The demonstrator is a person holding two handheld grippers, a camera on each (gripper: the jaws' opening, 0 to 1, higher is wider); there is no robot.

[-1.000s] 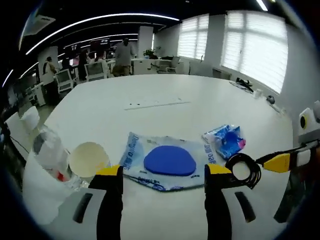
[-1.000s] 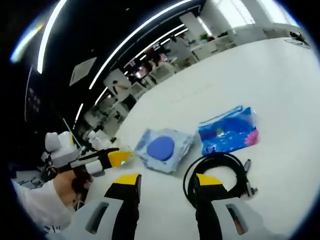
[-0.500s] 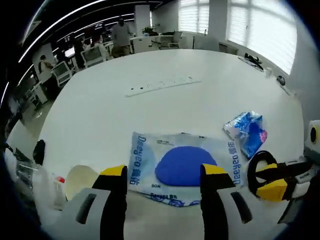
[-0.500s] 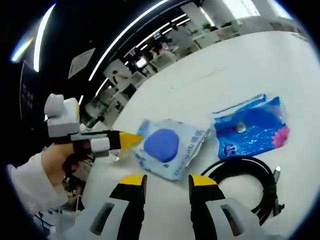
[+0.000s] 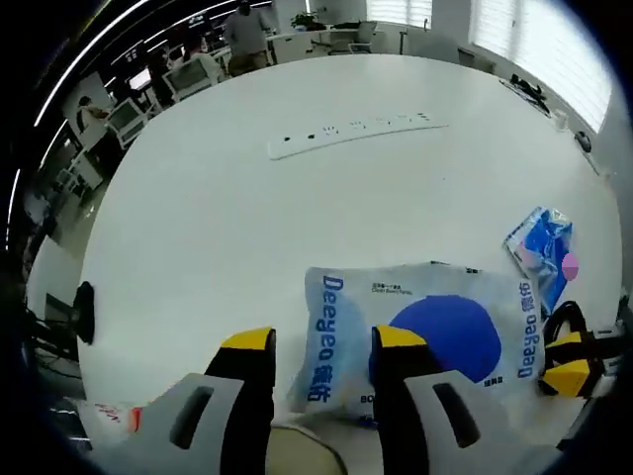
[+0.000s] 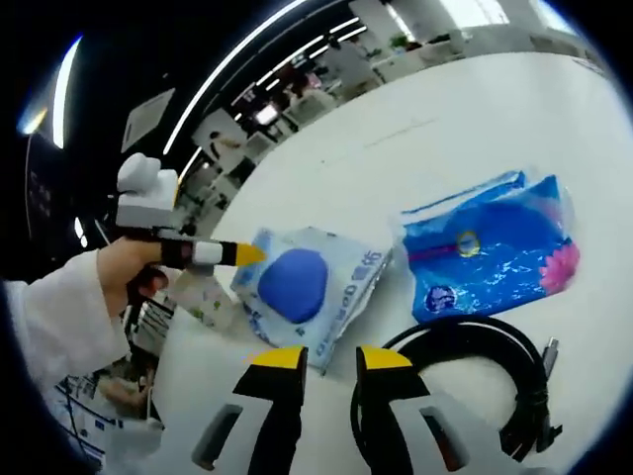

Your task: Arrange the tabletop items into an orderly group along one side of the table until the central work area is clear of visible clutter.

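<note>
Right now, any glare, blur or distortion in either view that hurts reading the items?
Left gripper view: strong fisheye bend, the white table bright but not blown out, print on the clear pouch readable. Right gripper view: window glare at top right, dark left side, coiled cable and blue packet sharp.

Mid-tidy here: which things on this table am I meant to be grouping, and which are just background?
To group:
- white pouch with blue disc, left gripper closing at its edge
- blue packet
- black cable coil, by right gripper
- paper cup

Background:
- white power strip
- desks and people beyond the table
</note>
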